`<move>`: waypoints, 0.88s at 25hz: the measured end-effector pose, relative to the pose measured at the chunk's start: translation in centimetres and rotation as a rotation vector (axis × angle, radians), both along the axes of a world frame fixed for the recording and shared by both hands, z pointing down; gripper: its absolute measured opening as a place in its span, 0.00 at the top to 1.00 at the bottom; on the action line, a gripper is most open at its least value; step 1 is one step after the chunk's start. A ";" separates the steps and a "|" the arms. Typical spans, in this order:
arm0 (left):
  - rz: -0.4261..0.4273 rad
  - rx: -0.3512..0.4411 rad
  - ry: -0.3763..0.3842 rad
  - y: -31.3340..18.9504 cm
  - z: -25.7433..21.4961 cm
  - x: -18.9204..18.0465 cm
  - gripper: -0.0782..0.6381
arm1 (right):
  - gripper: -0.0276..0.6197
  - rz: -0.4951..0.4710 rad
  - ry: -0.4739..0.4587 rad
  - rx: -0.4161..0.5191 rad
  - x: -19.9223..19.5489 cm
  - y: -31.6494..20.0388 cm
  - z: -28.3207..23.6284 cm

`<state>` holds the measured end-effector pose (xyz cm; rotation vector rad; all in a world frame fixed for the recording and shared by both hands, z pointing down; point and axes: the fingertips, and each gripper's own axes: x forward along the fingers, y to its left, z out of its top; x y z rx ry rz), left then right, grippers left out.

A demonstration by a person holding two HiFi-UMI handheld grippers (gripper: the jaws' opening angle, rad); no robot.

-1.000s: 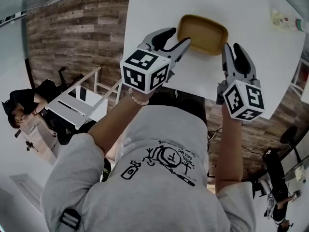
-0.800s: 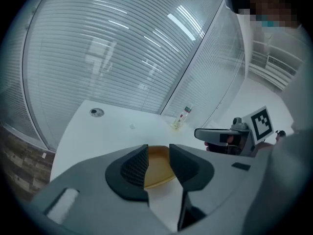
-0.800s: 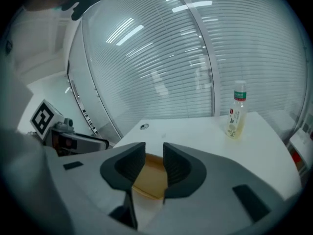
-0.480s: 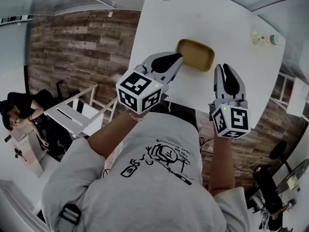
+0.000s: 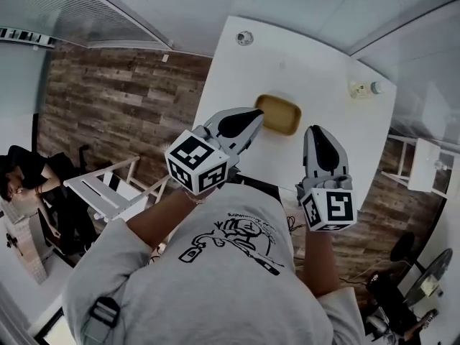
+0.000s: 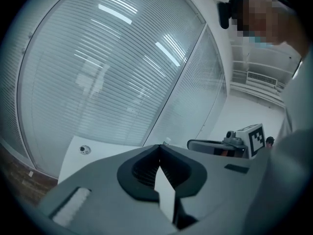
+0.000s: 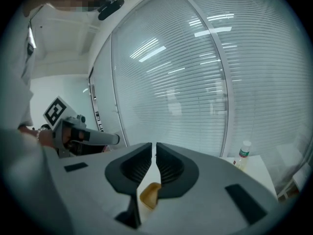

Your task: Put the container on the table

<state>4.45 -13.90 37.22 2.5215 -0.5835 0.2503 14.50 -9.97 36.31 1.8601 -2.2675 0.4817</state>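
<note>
Both left tool (image 5: pixel 256 113) and right tool (image 5: pixel 314 130) just closed, empty; container (image 5: pixel 282 116) empty on table (image 5: pixel 316 67)

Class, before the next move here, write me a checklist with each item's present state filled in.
1. Container sits on the table: ok.
2. Left claw released: ok; jaws have just been closing, now shut with nothing between.
3. Right claw released: ok; same, shut and empty.
4. Both claws apart from the container: ok.
5. Bottle upright, away from the container: ok.
</note>
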 end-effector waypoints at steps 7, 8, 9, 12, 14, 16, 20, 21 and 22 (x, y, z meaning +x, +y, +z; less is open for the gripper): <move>0.021 0.031 0.050 1.3 -4.1 0.6 0.88 | 0.92 -0.040 0.011 0.069 -1.3 0.7 -4.8; 0.022 0.039 0.059 1.5 -4.9 0.6 0.88 | 0.92 -0.047 0.010 0.078 -1.5 0.9 -5.4; 0.023 0.048 0.068 1.6 -5.5 0.6 0.88 | 0.92 -0.052 0.008 0.087 -1.8 1.1 -6.0; 0.025 0.069 0.085 2.0 -7.3 0.6 0.88 | 0.92 -0.062 0.006 0.117 -2.3 1.5 -7.9; 0.030 0.081 0.092 2.4 -8.2 0.7 0.88 | 0.92 -0.067 0.004 0.134 -2.6 1.9 -9.1; 0.035 0.094 0.099 2.9 -9.0 0.6 0.88 | 0.92 -0.074 0.004 0.148 -2.8 2.2 -10.0; 0.042 0.118 0.098 3.4 -10.0 0.8 0.88 | 0.92 -0.076 0.002 0.164 -2.8 2.6 -11.3; 0.042 0.125 0.099 3.4 -10.3 0.7 0.88 | 0.92 -0.073 -0.001 0.166 -2.7 2.7 -11.6; 0.042 0.132 0.101 3.4 -10.7 0.7 0.88 | 0.92 -0.071 -0.005 0.169 -2.7 2.7 -11.9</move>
